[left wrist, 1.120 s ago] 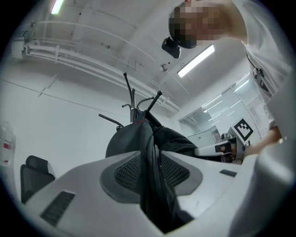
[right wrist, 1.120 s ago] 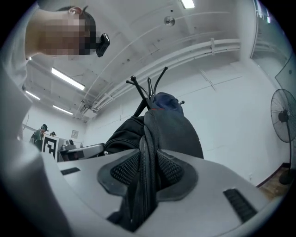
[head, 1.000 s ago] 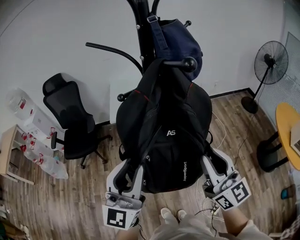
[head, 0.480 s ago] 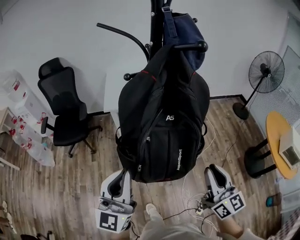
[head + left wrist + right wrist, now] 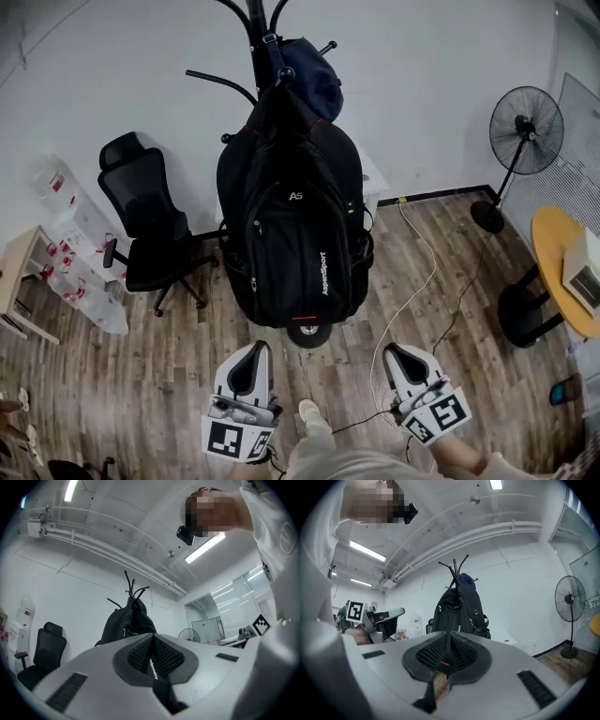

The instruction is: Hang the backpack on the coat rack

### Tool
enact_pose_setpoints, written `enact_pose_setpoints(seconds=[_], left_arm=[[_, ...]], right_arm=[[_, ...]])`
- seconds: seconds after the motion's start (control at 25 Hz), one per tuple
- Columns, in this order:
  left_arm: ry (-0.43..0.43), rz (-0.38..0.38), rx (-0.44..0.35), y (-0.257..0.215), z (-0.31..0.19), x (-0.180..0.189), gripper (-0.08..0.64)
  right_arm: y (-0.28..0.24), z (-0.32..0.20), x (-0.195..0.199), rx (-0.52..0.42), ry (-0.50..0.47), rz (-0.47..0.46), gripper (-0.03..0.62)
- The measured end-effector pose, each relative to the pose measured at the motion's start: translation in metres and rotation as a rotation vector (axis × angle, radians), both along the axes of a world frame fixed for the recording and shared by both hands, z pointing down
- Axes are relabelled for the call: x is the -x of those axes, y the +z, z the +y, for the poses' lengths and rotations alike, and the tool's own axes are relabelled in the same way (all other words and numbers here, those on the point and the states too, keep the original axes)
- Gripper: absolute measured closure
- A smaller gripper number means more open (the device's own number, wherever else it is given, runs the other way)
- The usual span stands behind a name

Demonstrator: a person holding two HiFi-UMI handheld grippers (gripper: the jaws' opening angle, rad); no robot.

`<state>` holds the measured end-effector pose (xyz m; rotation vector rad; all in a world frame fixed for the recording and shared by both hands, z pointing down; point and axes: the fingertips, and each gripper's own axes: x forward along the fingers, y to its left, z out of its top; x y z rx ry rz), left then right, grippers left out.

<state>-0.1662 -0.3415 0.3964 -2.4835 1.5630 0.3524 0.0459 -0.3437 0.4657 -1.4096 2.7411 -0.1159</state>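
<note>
Backpack [image 5: 291, 234] hangs by its top from a hook on the coat rack [image 5: 255, 19], while the left gripper [image 5: 253, 354] and right gripper [image 5: 401, 358] sit well apart from it, jaws closed together and empty, so the hanging looks complete.

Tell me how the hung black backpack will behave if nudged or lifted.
Probably swings rather than slides: the backpack hangs by its top from the coat rack. Likely soft yet fairly heavy: it bulges as if packed. Lifting may jostle the navy bag hung beside it.
</note>
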Motion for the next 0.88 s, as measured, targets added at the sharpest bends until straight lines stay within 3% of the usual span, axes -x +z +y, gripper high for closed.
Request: enact_pose_setpoints(seconds=[0.28,0.48,0.64,0.88], left_arm=[[-0.041,0.010,-0.012,-0.002,0.140,-0.057,0.552],[-0.093,-0.026,-0.003,-0.005,0.220,-0.079,0.552],[-0.134,-0.044,-0.015,-0.017,0.263,-0.086,0.551],[-0.159,-0.058,-0.009,-0.018,0.299,-0.092,0.551]], right_arm=[[0.000,0.131,-0.080,0.002,0.037,-0.018,0.555],[0.001,0.209,-0.108,0.005,0.008,-0.024,0.555],[0.006,0.244,-0.125,0.037,0.007,-0.048,0.555],[0.013,0.274,-0.119,0.056,-0.031,-0.065,0.555]])
